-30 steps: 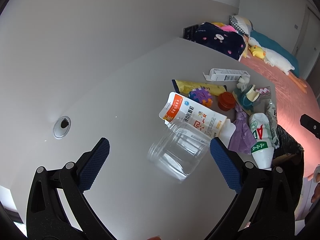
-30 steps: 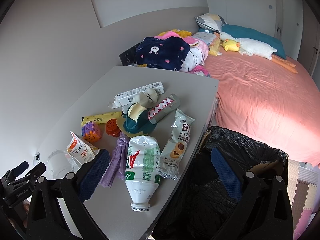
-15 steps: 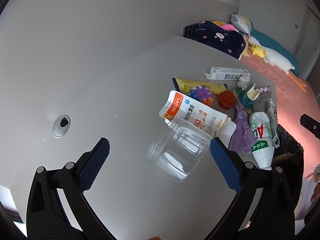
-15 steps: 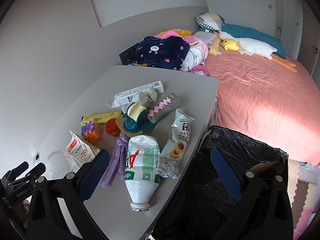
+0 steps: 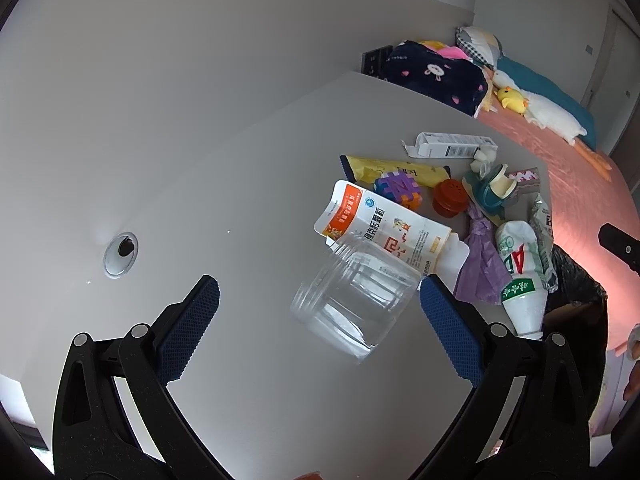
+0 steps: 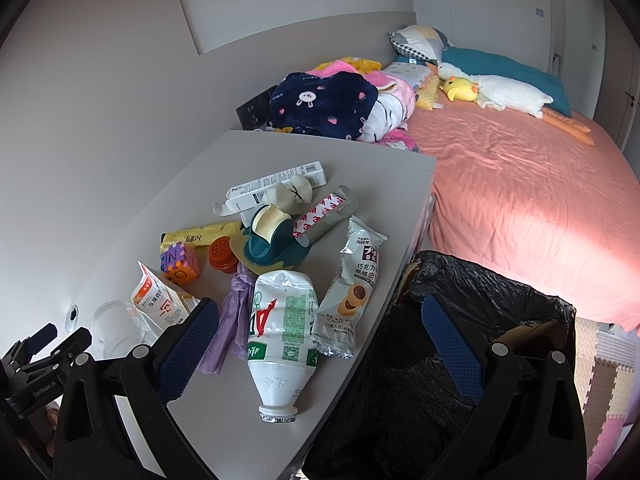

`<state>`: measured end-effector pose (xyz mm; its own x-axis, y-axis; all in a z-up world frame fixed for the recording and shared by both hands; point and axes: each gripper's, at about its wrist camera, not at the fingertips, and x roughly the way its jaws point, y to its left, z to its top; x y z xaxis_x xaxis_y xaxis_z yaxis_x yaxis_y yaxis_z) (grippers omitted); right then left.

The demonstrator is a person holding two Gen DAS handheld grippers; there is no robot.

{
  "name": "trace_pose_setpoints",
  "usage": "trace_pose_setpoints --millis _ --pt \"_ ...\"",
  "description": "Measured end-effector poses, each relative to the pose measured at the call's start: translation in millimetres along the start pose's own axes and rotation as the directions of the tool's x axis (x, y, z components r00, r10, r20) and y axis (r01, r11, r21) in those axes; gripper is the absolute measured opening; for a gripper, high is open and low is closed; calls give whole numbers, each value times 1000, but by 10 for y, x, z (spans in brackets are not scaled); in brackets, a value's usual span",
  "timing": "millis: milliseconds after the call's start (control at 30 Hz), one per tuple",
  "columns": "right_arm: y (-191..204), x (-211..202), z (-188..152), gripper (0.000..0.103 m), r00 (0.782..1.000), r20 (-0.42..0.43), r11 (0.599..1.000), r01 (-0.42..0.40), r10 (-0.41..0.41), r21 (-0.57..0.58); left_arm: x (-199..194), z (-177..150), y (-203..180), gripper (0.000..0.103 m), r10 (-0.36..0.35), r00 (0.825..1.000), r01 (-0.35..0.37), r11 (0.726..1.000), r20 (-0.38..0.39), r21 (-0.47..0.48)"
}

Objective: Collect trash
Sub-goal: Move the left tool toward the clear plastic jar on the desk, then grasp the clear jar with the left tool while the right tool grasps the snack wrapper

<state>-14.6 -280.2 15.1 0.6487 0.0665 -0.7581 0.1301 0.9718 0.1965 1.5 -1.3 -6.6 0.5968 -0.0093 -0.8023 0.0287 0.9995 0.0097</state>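
My left gripper (image 5: 318, 304) is open above a clear plastic jar (image 5: 354, 298) lying on its side on the grey table (image 5: 224, 184). Behind the jar lie a white-and-orange pouch (image 5: 384, 232), a purple bag (image 5: 478, 262) and a crushed white bottle (image 5: 520, 272). My right gripper (image 6: 320, 326) is open, hovering over the table's near edge, with the crushed white bottle (image 6: 282, 324) and a biscuit wrapper (image 6: 352, 284) between its fingers in view. A bin lined with a black bag (image 6: 460, 344) stands beside the table under the right finger.
Farther back on the table are a tape dispenser (image 6: 272, 240), a red cap (image 6: 222, 254), a puzzle cube (image 6: 178, 260), a yellow wrapper (image 6: 200, 234) and a long white box (image 6: 276, 184). A bed with a pink sheet (image 6: 520, 200) is to the right.
The left wrist view has shifted slightly, so the trash pile sits a little lower and nearer. Neither gripper has changed its opening.
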Motion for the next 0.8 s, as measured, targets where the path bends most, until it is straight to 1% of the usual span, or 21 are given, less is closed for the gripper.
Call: trace_pose_setpoints --millis 200,333,500,667,800 --pt "4 -2 3 101 1000 -1 1000 0 0 0 -9 6 -17 97 -1 1000 1 1000 2 9" --pt "-14 6 -2 101 1000 -2 1000 2 -2 2 14 0 -9 97 -38 999 38 999 -10 3" --pt "-99 73 -38 101 1000 -14 1000 7 -7 8 44 -11 -19 97 -54 998 55 998 -11 10" --pt "-89 130 -42 101 1000 -16 1000 15 -15 -9 143 -32 -56 97 -53 998 54 998 -21 38" --pt "-92 212 -28 101 1000 -22 1000 16 -16 -5 276 -50 -38 97 -67 996 68 997 -51 34"
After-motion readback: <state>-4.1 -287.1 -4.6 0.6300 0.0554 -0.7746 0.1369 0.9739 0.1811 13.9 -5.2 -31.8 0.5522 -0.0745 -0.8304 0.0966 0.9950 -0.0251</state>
